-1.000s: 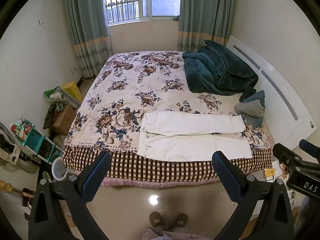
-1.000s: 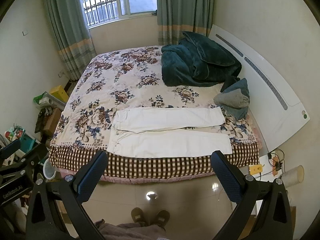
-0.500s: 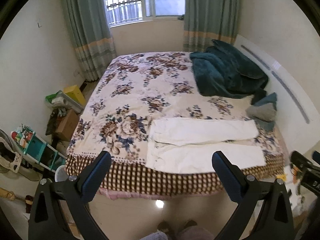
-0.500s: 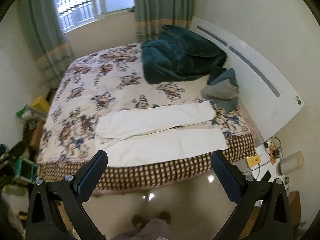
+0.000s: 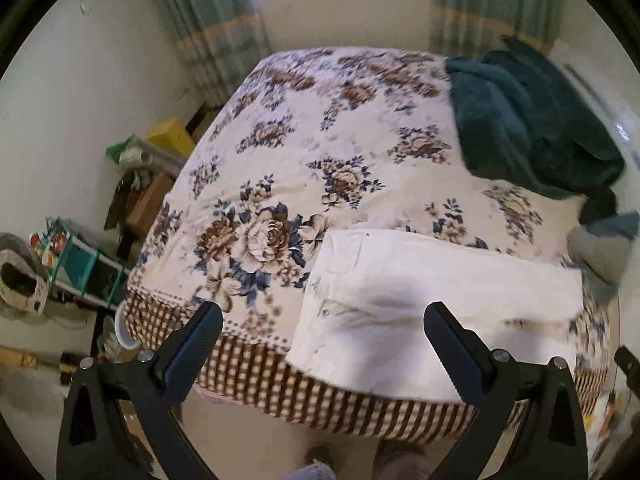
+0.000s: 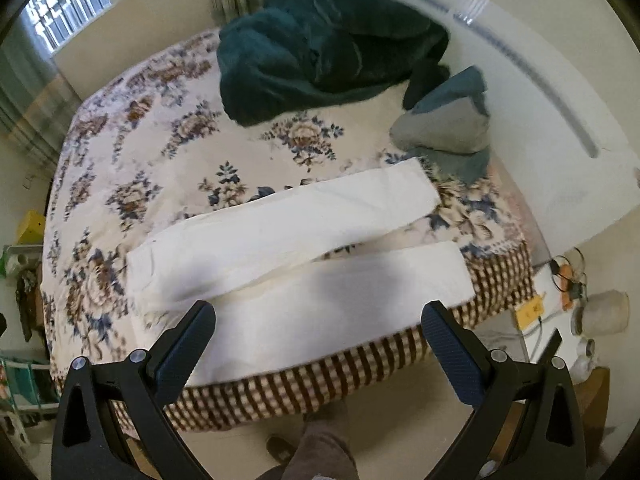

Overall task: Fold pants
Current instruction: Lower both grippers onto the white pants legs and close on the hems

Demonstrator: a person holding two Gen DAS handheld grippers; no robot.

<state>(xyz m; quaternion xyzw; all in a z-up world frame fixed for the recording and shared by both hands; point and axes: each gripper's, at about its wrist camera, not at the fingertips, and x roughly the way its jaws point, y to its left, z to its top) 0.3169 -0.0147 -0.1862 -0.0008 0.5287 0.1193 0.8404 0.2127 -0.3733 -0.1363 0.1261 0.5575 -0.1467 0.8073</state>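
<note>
White pants point(image 6: 304, 264) lie flat along the near edge of the floral bed point(image 6: 140, 152), waist to the left, the two legs spread apart toward the right. In the left wrist view the pants point(image 5: 420, 292) show mostly their waist end. My left gripper point(image 5: 326, 350) is open and empty, above the bed's near edge by the waist. My right gripper point(image 6: 320, 346) is open and empty, above the near leg. Neither touches the cloth.
A dark green blanket point(image 6: 320, 40) is heaped at the bed's far right, with grey and teal pillows point(image 6: 444, 128) by the white headboard point(image 6: 540, 92). Boxes and a shelf point(image 5: 80, 260) crowd the floor left of the bed. A nightstand with cables point(image 6: 560, 312) stands at right.
Both grippers have moved forward and down toward the bed, so the pants fill more of each view. The left one has swung toward the waist, the right one toward the legs. Jaws stay open.
</note>
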